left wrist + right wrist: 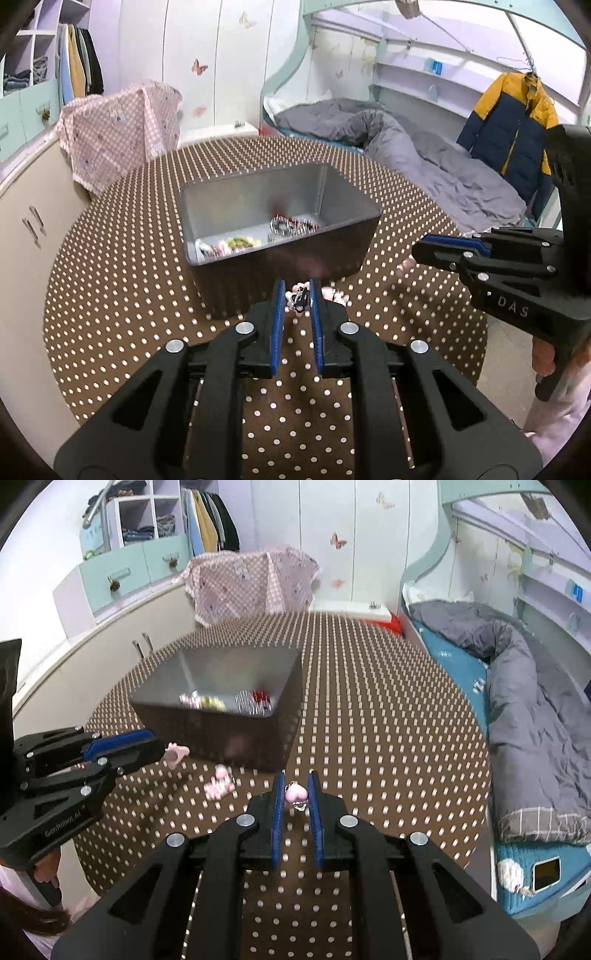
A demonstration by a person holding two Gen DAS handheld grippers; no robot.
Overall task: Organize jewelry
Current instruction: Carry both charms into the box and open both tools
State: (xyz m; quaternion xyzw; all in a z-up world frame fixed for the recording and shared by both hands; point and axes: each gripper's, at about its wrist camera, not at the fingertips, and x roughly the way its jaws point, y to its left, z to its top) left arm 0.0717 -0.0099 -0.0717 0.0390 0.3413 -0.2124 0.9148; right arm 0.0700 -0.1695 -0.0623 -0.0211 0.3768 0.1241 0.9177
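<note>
While each hand-held gripper carries one piece, stock stands thus. Left hand-held gripper [297, 295]: nearly closed, pinching a small black-and-white charm [300, 298], just short of the box [347, 240]. Right hand-held gripper [295, 794]: nearly closed on a pink heart charm [296, 794], likewise before the box. Both presumably raised for dropping in. Pink pieces [220, 783] lie on the counter [388, 720] beside the box; several items already rest inside it.

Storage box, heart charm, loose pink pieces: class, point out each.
storage box [280, 258], left wrist view, near wall
heart charm [296, 794], right wrist view, pink face
loose pink pieces [220, 783], right wrist view, middle
</note>
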